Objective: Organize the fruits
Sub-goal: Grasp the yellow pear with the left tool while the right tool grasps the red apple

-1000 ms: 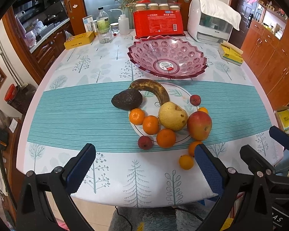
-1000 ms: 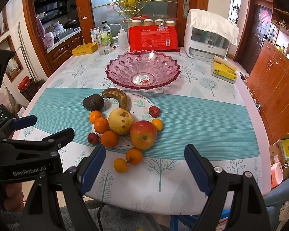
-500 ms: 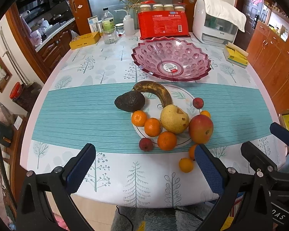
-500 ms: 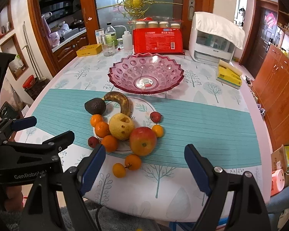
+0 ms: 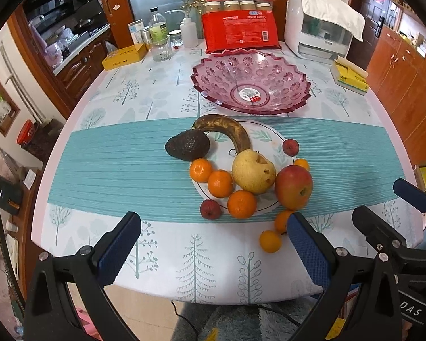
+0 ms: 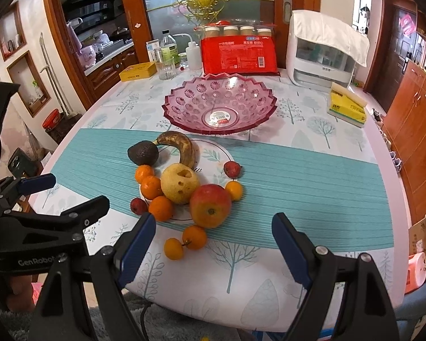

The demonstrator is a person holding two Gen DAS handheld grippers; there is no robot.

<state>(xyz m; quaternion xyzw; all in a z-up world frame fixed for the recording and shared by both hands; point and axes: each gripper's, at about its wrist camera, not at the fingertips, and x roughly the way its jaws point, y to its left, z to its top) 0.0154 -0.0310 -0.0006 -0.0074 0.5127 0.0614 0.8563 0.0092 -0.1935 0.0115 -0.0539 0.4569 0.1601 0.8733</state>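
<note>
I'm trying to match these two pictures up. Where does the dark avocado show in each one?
Left wrist view: the avocado lies just left of centre, at the left edge of the fruit pile, touching the banana's stem end.
Right wrist view: the avocado sits further left, left of centre, again beside the banana.
Shared landmark: the pink glass bowl behind the fruit.

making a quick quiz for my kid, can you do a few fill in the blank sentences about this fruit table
1. The pink glass bowl holds ____ fruit.
2. The dark avocado lies beside the stem end of the brown ____.
3. The large red apple sits right next to the yellow ____.
4. Both the left claw and the right claw are ____ and hold nothing.

Missing words: no; banana; pear; open
</note>
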